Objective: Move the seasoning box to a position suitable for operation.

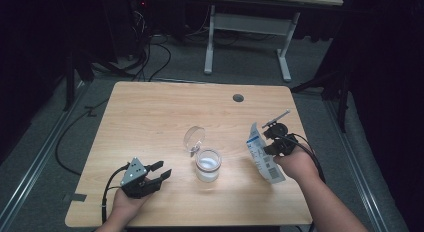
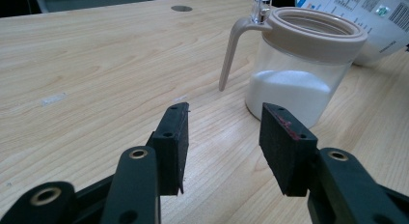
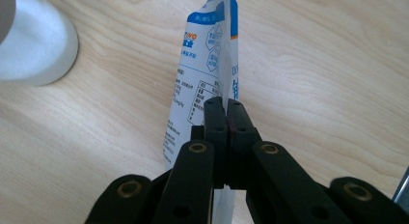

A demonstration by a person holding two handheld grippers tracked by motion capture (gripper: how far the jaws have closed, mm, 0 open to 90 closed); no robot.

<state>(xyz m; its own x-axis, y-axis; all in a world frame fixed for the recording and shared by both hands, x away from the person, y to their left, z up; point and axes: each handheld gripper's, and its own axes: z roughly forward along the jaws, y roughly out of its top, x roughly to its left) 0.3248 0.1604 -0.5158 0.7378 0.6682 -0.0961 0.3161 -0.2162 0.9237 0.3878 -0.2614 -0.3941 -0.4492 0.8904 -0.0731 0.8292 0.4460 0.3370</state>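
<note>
A clear jar (image 1: 208, 165) part-filled with white powder stands at the table's front centre, its hinged lid (image 1: 194, 138) swung up and back. My left gripper (image 1: 164, 169) rests low to its left, open, nothing between the jaws. Seen from the left gripper (image 2: 224, 122), the jar (image 2: 301, 64) with its beige rim stands just ahead and to the right. My right gripper (image 1: 270, 144) is shut on a white and blue pouch (image 1: 263, 159) to the right of the jar. In the right gripper view the jaws (image 3: 225, 105) pinch the pouch (image 3: 207, 64) by its edge, and the jar (image 3: 34, 45) lies at upper left.
The wooden table (image 1: 150, 117) has a round cable hole (image 1: 238, 98) near its far edge. Beyond it a white desk frame (image 1: 247, 32) and cables lie on the dark floor. A cable trails from each gripper.
</note>
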